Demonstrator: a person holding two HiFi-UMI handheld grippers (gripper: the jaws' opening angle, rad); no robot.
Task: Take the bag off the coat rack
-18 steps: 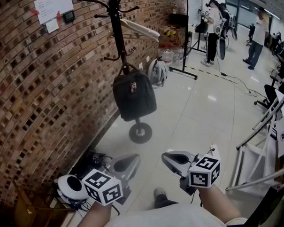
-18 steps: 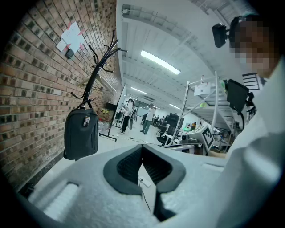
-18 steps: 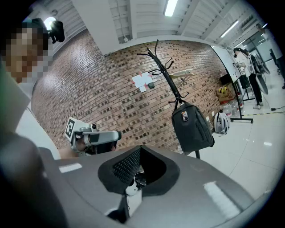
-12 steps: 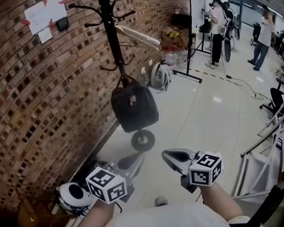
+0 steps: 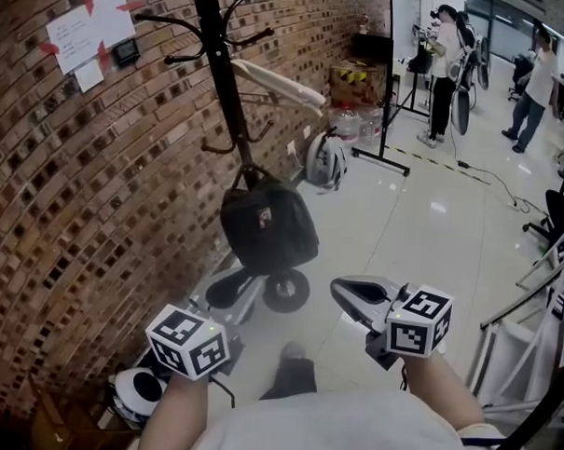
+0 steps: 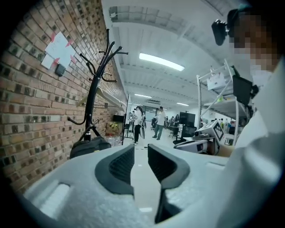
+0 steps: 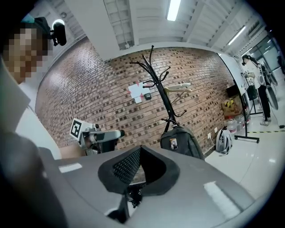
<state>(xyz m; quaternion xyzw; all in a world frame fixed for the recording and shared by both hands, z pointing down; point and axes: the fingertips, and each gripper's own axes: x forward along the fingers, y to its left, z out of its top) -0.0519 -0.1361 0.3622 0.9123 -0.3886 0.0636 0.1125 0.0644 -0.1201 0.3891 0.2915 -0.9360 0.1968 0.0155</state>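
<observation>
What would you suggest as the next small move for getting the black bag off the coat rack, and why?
Probably bring the left hand-held gripper forward and up to the handle of the black bag, where it hangs on the coat rack. The bag is untouched, that gripper is short of it, and its jaws are slightly apart, nothing between them.

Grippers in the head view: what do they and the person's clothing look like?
The left gripper and right gripper have pale grey bodies tapering to black jaws with textured pads. Each carries a white cube with black square markers. The person wears a light grey top.
</observation>
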